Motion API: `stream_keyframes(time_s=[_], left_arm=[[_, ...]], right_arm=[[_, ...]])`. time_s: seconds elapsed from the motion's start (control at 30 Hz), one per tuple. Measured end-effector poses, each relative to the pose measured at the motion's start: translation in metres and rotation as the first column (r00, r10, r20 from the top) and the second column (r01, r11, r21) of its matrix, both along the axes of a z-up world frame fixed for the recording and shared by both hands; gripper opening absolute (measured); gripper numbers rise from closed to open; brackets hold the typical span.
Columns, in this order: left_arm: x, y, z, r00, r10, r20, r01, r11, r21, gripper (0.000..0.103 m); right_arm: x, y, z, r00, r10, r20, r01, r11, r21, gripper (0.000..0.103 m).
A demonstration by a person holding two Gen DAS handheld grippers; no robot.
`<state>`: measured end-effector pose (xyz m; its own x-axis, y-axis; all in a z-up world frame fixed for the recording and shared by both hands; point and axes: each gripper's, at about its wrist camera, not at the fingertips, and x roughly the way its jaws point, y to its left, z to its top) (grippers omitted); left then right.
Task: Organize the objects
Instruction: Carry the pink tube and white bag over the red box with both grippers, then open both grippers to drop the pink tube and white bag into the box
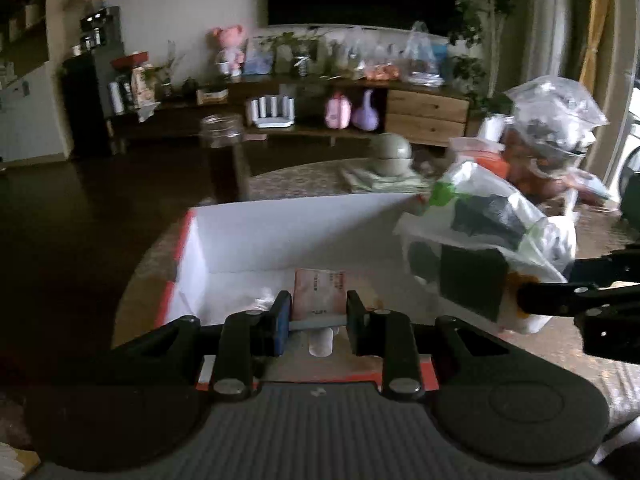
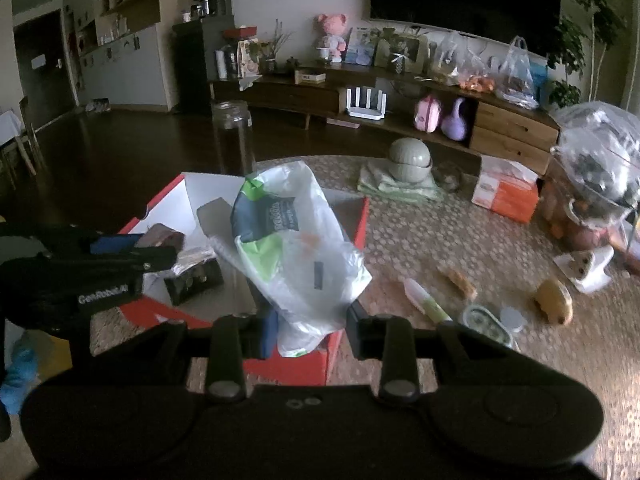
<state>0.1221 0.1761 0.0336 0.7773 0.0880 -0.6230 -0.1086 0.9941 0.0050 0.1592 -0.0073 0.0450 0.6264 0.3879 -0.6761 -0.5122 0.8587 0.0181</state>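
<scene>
**Both grippers hold items over the red box**

Left wrist view: the left gripper (image 1: 319, 322) has its jaws narrowed on a flat pinkish printed packet (image 1: 320, 290), above the white inside of the red cardboard box (image 1: 240, 236).

Right wrist view: the right gripper (image 2: 308, 334) pinches the lower edge of a crinkled white-and-green plastic bag (image 2: 296, 248), which hangs over the box's near right corner. The box sits on a patterned beige tablecloth (image 2: 440, 240).

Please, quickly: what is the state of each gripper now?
Left gripper: closed on a thin packet, over the red box.
Right gripper: closed on a plastic bag, over the same box.
</scene>
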Motion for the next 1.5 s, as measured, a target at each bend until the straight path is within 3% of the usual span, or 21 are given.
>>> stream_keyframes(time_s=[0.3,0.6,0.97,1.23,1.4,1.5], left_arm=[[0.037,0.025,-0.020,0.998,0.011,-0.060,-0.007,0.998,0.069,0.027],[0.074,0.027,-0.048,0.986,-0.024,-0.164,0.041,0.994,0.104,0.027],[0.107,0.031,-0.072,0.956,-0.009,-0.294,0.037,0.995,0.089,0.027],[0.112,0.038,-0.079,0.949,0.002,-0.317,0.016,0.998,0.055,0.027],[0.109,0.037,-0.075,0.952,0.008,-0.307,0.010,0.998,0.056,0.028],[0.105,0.038,-0.072,0.956,0.016,-0.294,-0.003,0.999,0.044,0.028]], right_arm=[[0.037,0.036,-0.028,0.998,-0.018,-0.052,0.015,0.999,-0.050,0.034],[0.048,0.055,-0.053,0.995,0.015,-0.102,-0.023,0.997,-0.078,0.034],[0.047,0.062,-0.071,0.990,0.055,-0.132,-0.069,0.992,-0.102,0.037],[0.040,0.059,-0.067,0.992,0.083,-0.097,-0.095,0.988,-0.123,0.049],[0.037,0.053,-0.062,0.992,0.087,-0.086,-0.097,0.989,-0.114,0.062],[0.034,0.050,-0.058,0.993,0.090,-0.076,-0.098,0.988,-0.115,0.064]])
